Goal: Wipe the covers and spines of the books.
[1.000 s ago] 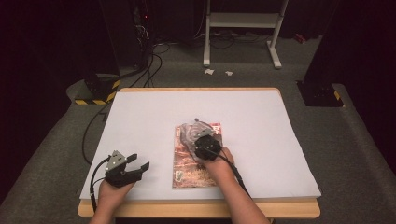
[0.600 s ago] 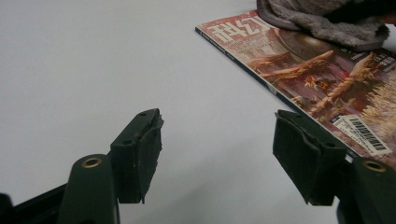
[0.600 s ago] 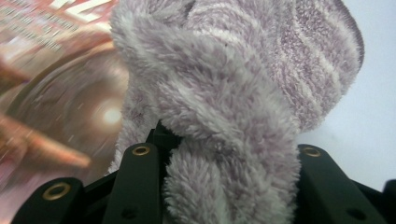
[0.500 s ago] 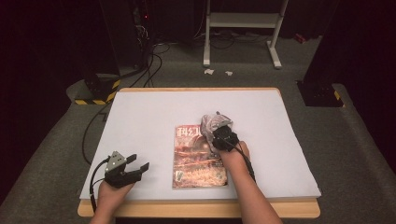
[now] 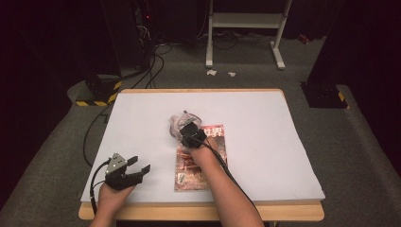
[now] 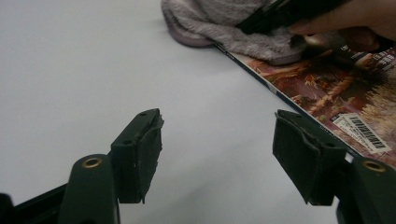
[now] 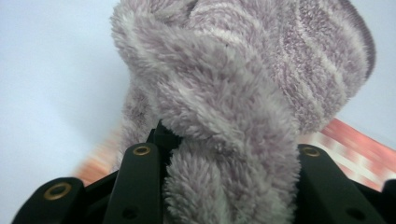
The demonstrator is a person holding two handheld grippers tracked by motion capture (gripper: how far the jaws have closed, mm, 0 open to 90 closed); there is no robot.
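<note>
A person's right gripper, its jaws clamped on a bunched, fuzzy lilac cloth, has swept that cloth from the middle of a magazine up to its far end and now drags it leftward across the top edge, so that the cloth half overhangs the white table. A second ago the cloth sat lower on the cover; the lower cover and its barcode corner now lie bare. In the right gripper view the plush folds bulge between the two black jaws, pinched tight, with the red cover below. The left gripper rests near the table's front edge, well apart from the magazine, its fingers spread wide with nothing between them; it has kept its place throughout. Seen from the left gripper view, the cloth lies at the magazine's far corner, touching both cover and table. The shift suggests a wiping pass over the cover is nearing its end, with the cloth about to leave the magazine altogether.
</note>
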